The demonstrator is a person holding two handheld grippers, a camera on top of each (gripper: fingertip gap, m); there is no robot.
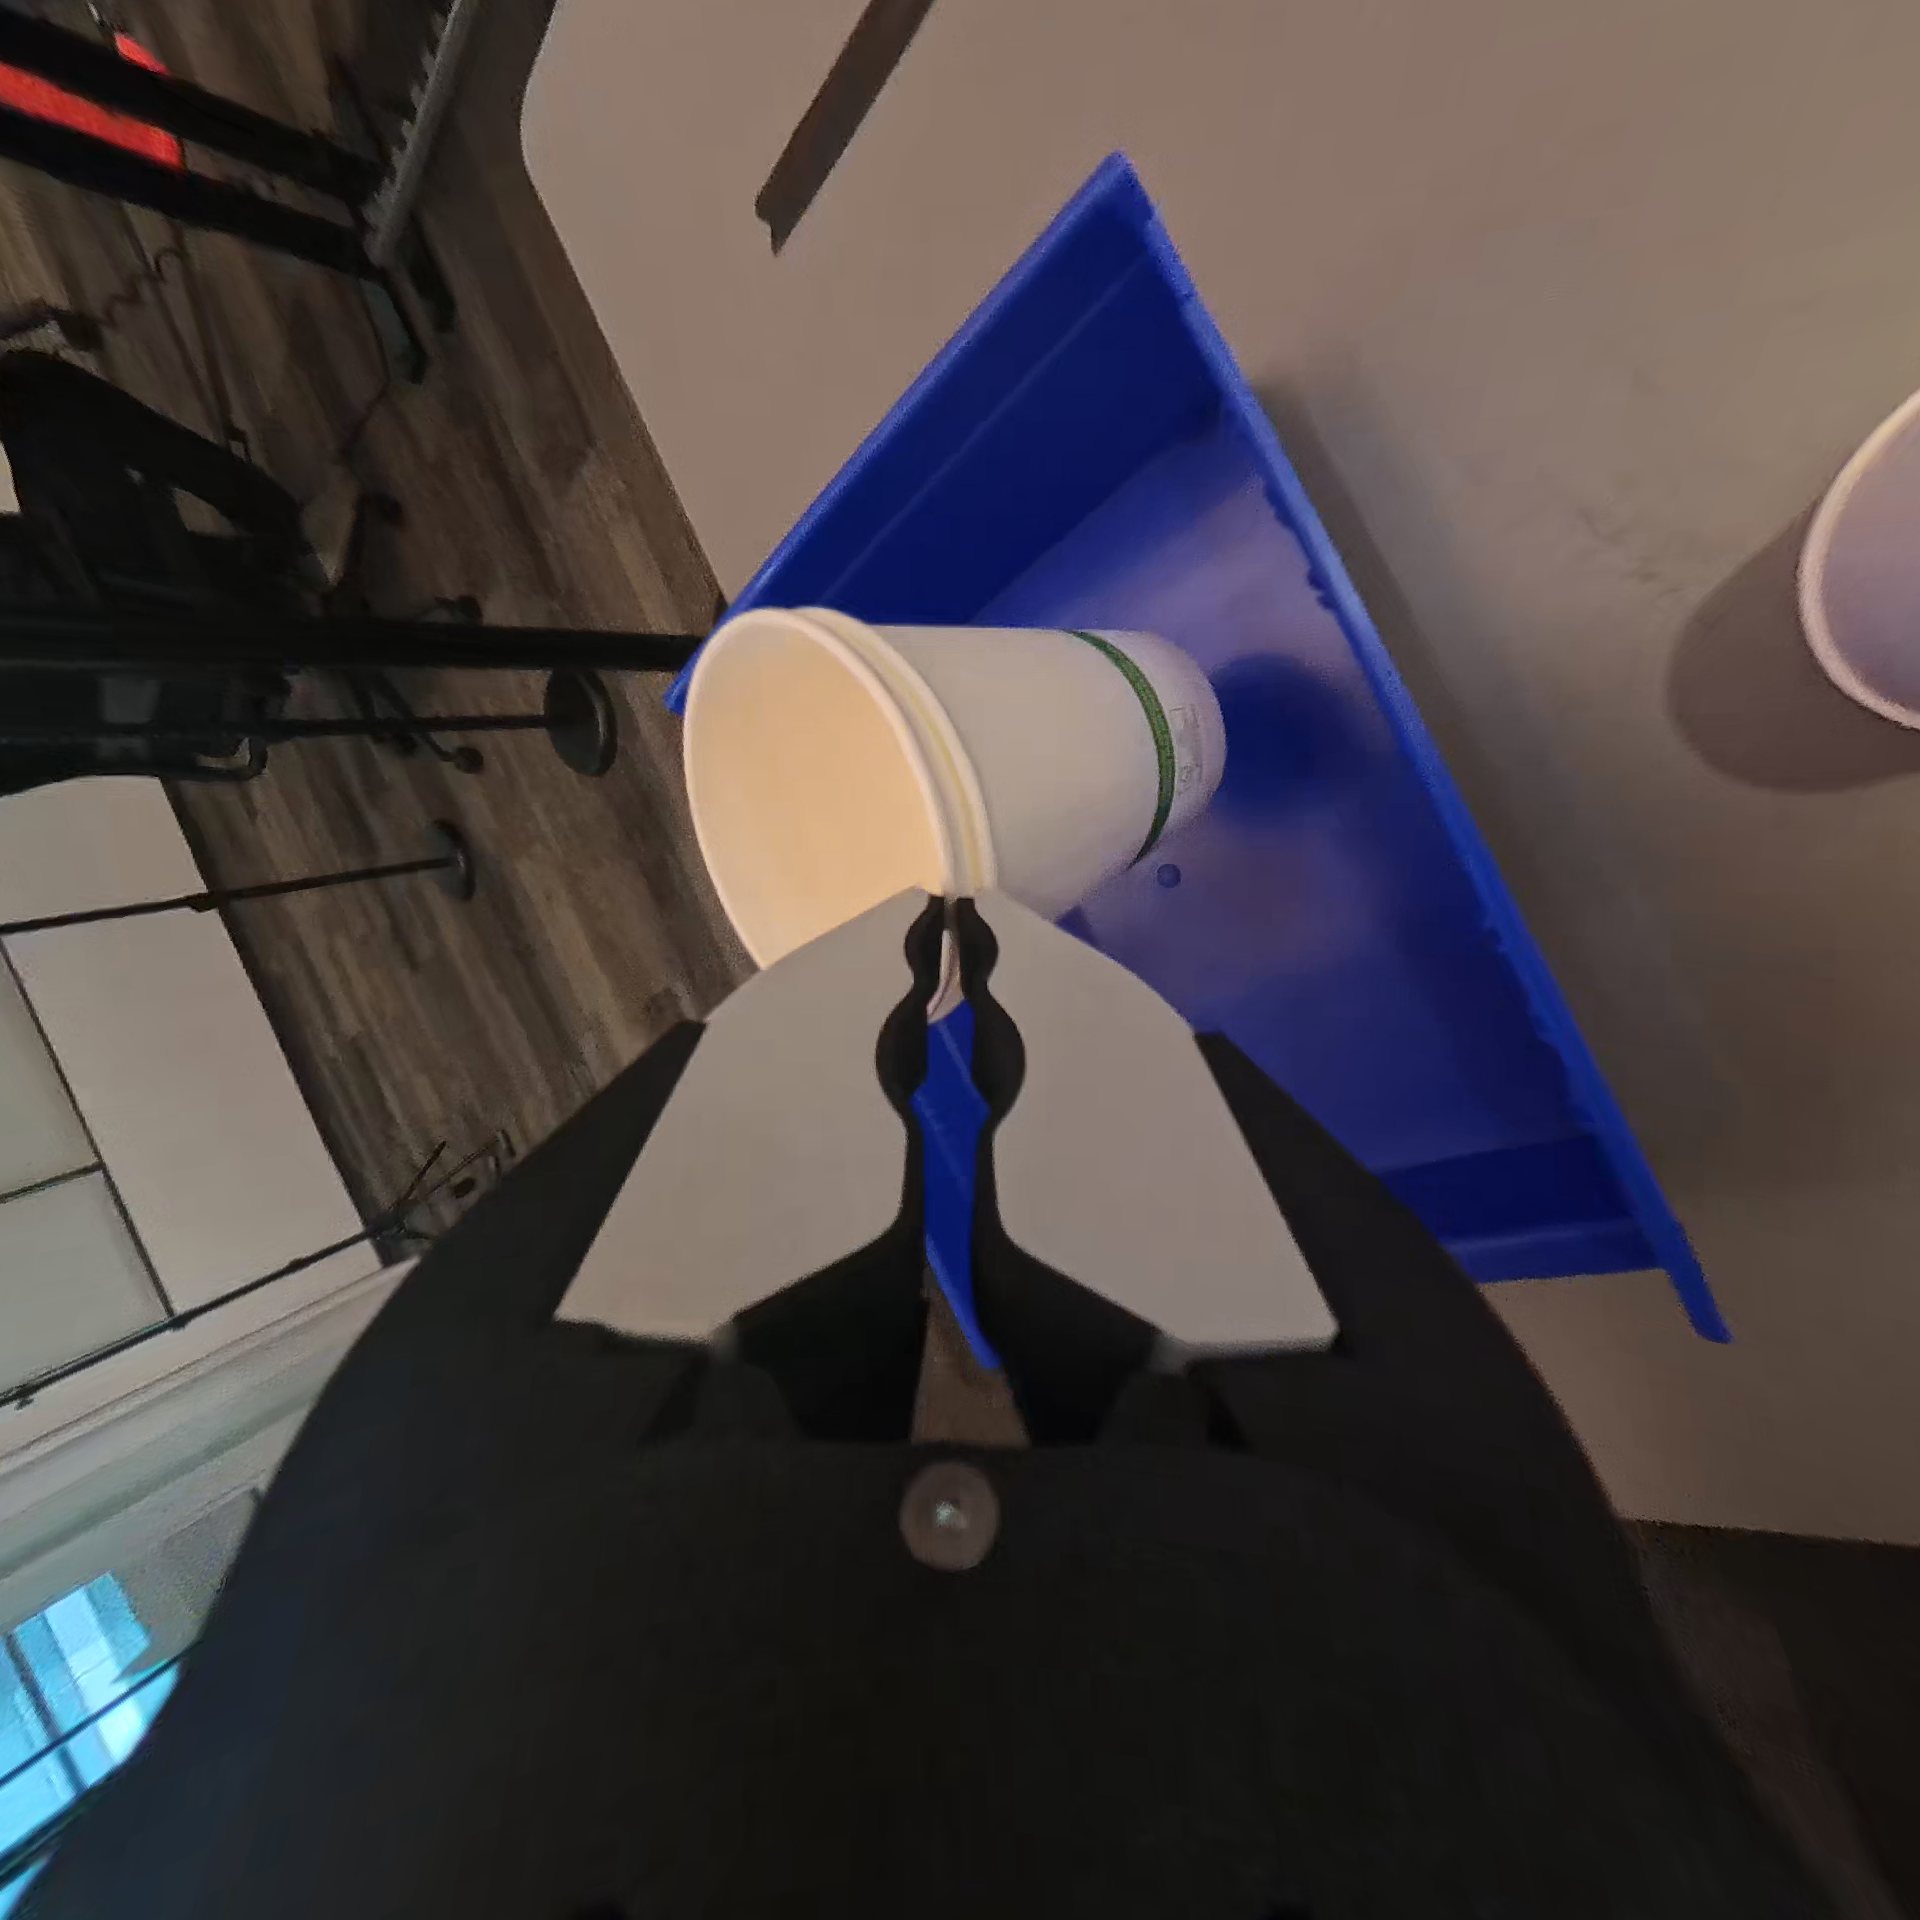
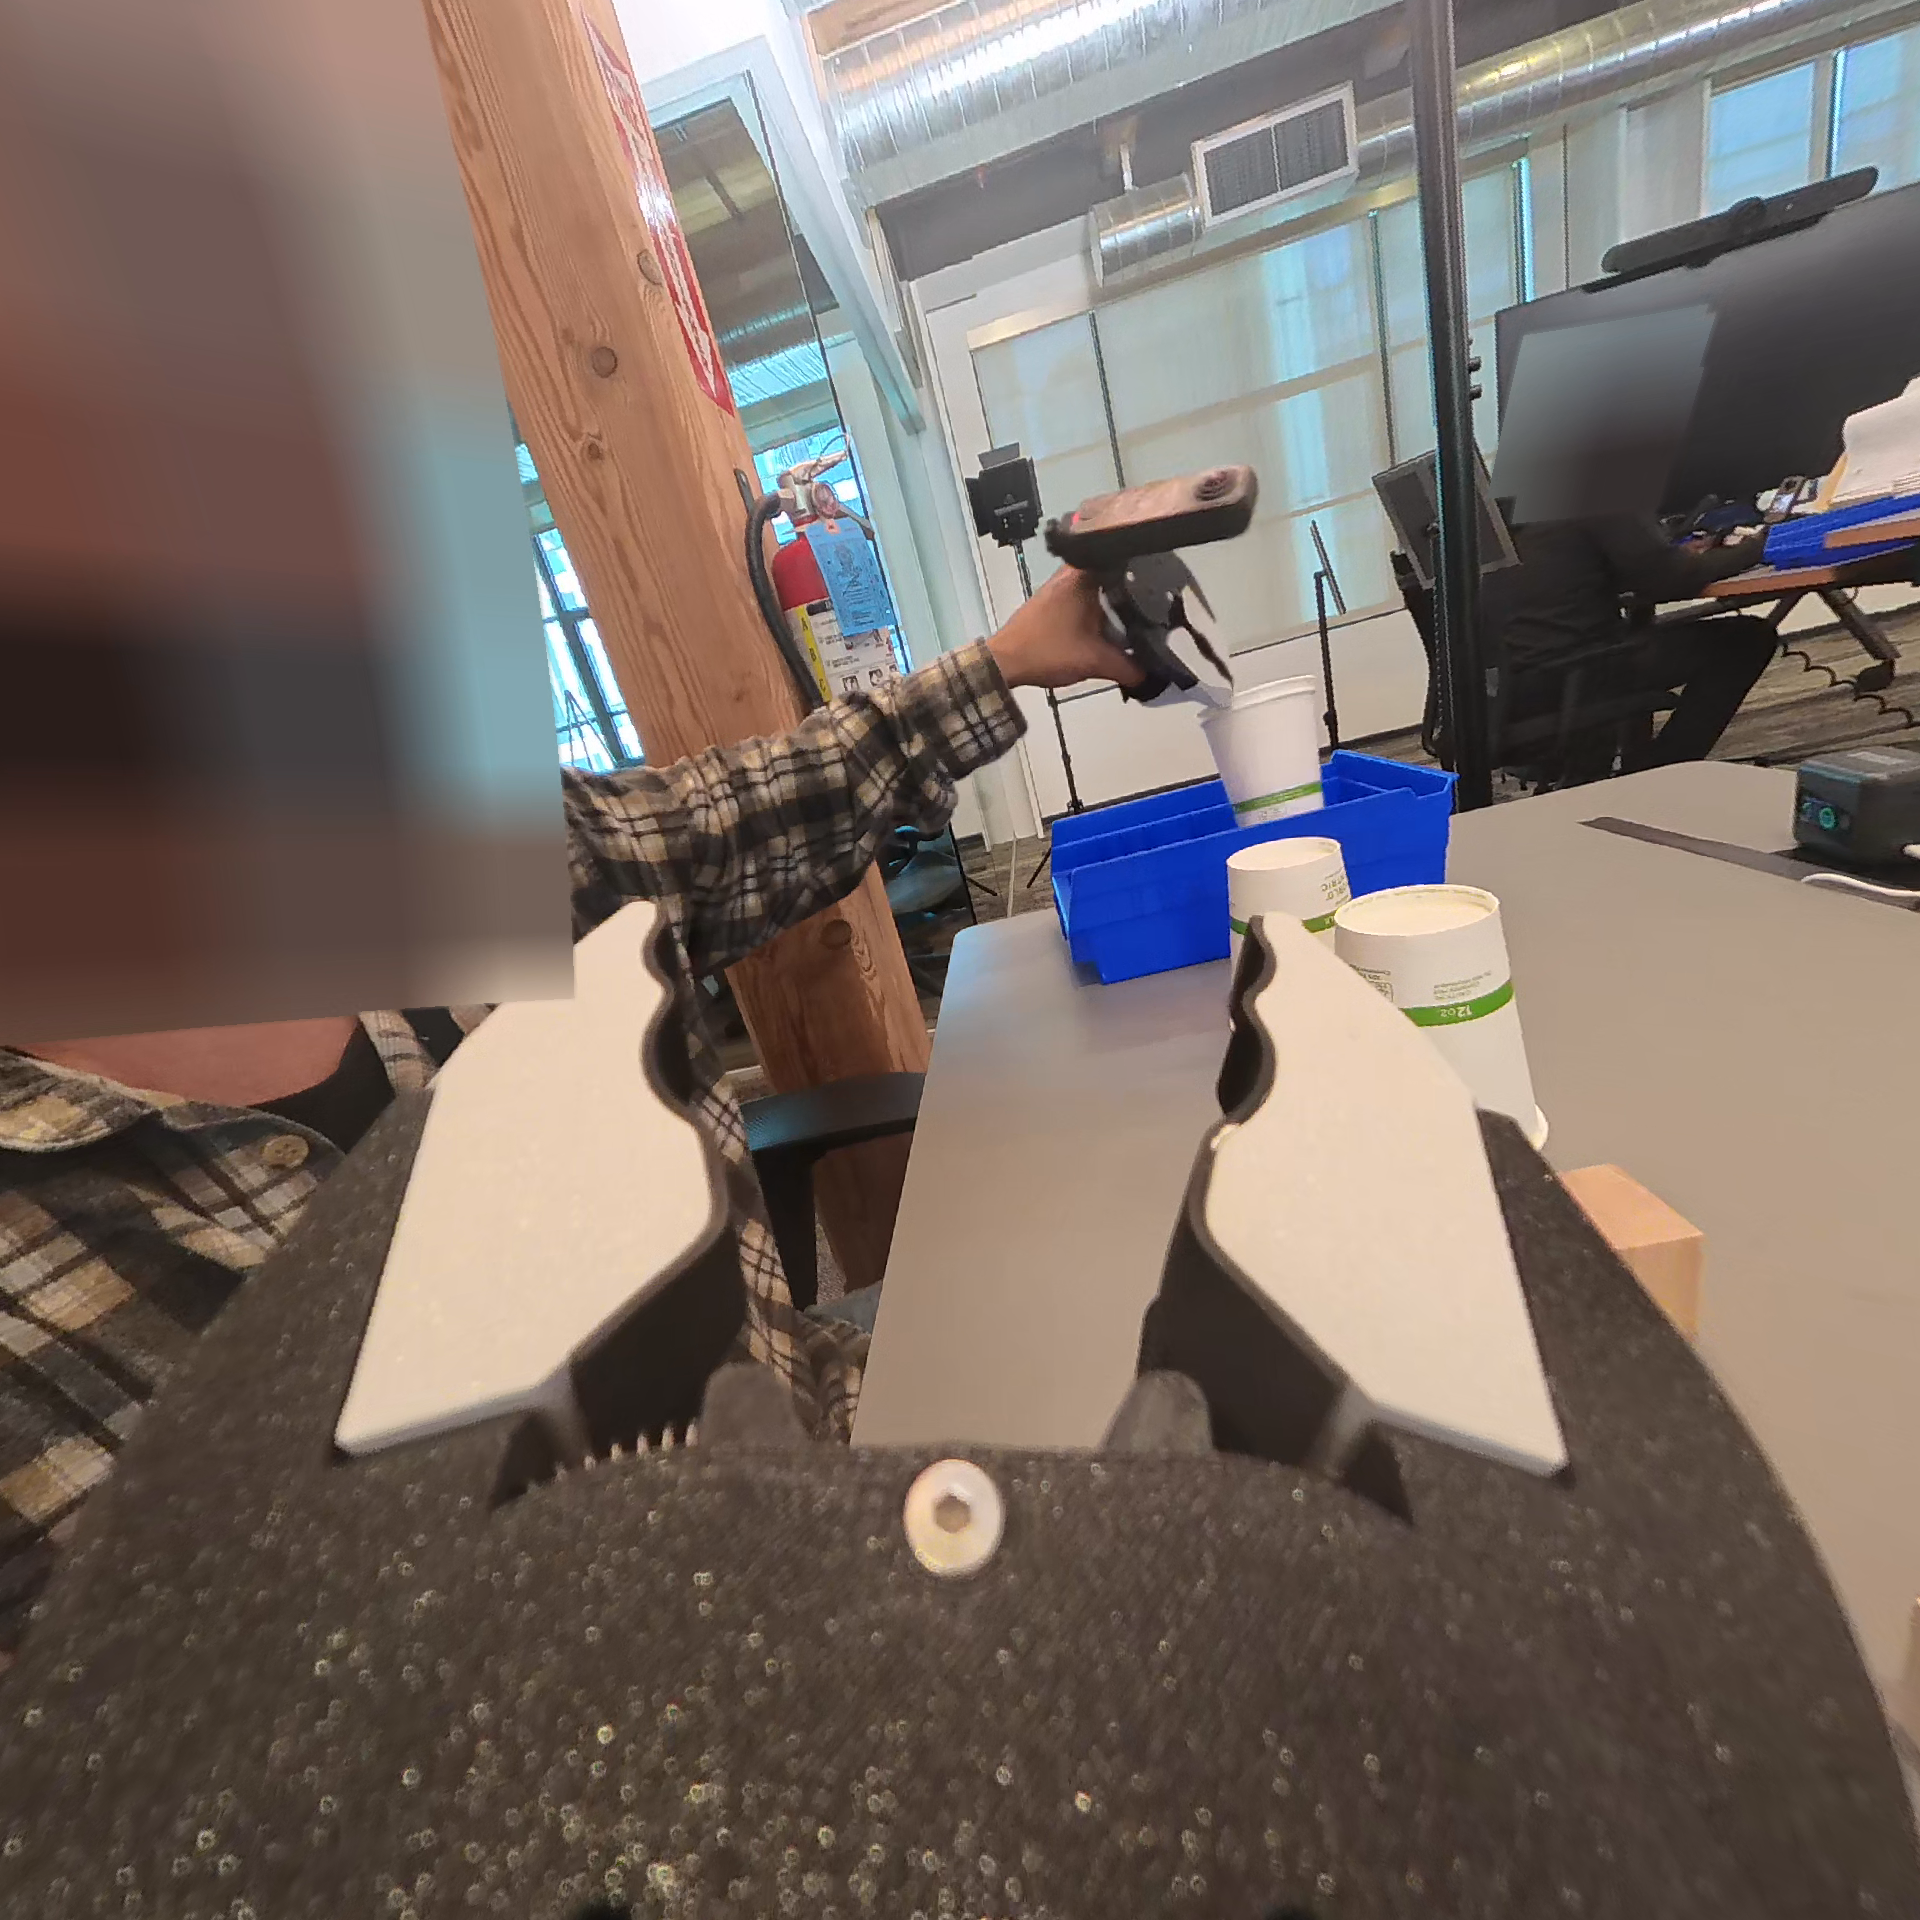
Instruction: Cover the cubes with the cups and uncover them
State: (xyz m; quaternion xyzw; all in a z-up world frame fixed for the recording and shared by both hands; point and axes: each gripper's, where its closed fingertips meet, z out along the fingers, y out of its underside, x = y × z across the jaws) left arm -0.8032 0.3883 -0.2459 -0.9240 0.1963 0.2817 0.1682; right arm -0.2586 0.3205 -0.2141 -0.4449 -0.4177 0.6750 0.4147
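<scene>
My left gripper (image 1: 954,920) is shut on the rim of a stack of white paper cups (image 1: 997,758) with a green band, held over the blue bin (image 1: 1351,935). The right wrist view shows the same stack (image 2: 1270,753) upright above the bin (image 2: 1143,883), pinched by the left gripper (image 2: 1210,670). My right gripper (image 2: 956,997) is open and empty near the table's near corner. Two upside-down cups (image 2: 1439,997) (image 2: 1286,883) stand on the grey table (image 2: 1091,1143); one also shows in the left wrist view (image 1: 1870,582). A wooden cube (image 2: 1642,1242) sits uncovered beside the right finger.
A wooden post (image 2: 623,416) and a fire extinguisher (image 2: 800,582) stand left of the table. A person in a plaid sleeve (image 2: 790,800) holds the left gripper. A dark device (image 2: 1855,816) sits at the table's far right. Tripod legs (image 1: 312,665) stand on the floor.
</scene>
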